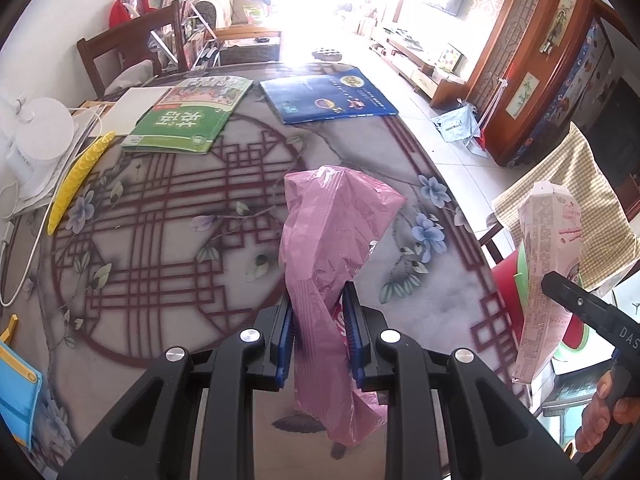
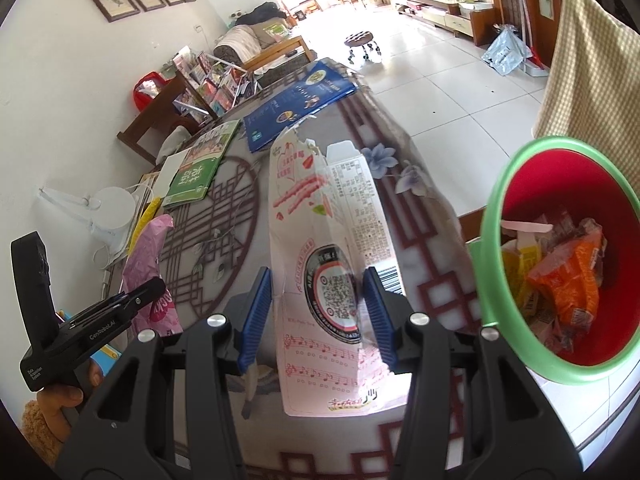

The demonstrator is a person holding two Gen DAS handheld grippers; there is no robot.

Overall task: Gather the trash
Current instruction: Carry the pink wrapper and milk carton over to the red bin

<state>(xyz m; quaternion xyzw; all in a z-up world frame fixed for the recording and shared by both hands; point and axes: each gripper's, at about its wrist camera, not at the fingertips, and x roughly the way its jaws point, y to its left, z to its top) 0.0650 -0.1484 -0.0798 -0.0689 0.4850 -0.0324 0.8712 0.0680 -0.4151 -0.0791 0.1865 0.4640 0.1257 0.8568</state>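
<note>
The red bin (image 2: 560,248) with its green rim holds orange and yellow wrappers, off the table's right edge. The patterned table (image 1: 168,216) carries a green book (image 1: 188,116) (far side). The left gripper (image 1: 320,332) clamps a pink bag (image 1: 332,248); the right gripper (image 2: 320,308) clamps a flattened carton (image 2: 324,240), long axis pointing away, left of the bin.

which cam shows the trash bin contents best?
Right wrist: the red bin with its green rim faces the lens, orange wrapper and other trash visible inside. Left wrist shows only a sliver of the bin behind the flattened carton.
</note>
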